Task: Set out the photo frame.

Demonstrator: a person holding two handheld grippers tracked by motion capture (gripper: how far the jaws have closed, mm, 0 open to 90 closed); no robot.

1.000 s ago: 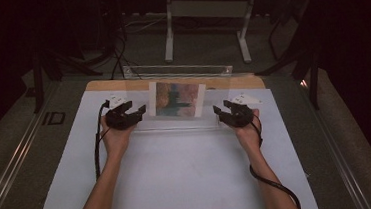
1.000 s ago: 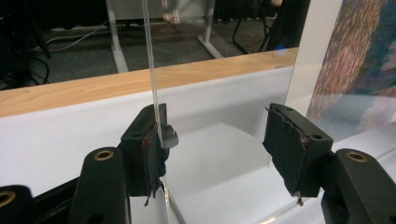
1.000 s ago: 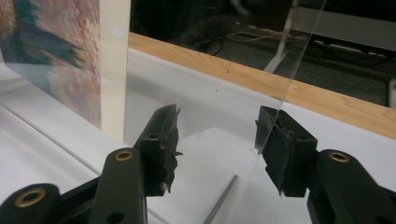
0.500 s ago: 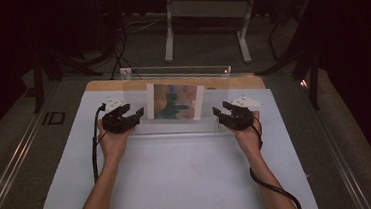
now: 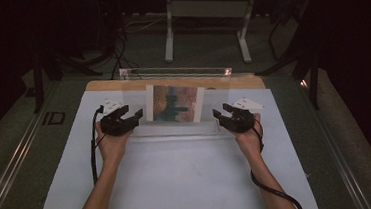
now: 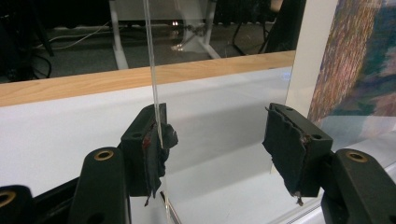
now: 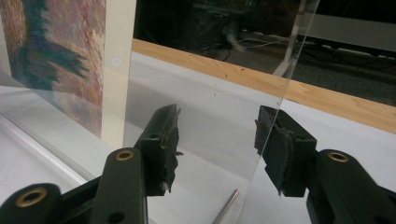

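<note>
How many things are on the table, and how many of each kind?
Tongs: 2, the left tongs and the right tongs
Clear plastic picture stand: 1
Painted picture: 1
White sheet covering the table: 1
Total: 5
</note>
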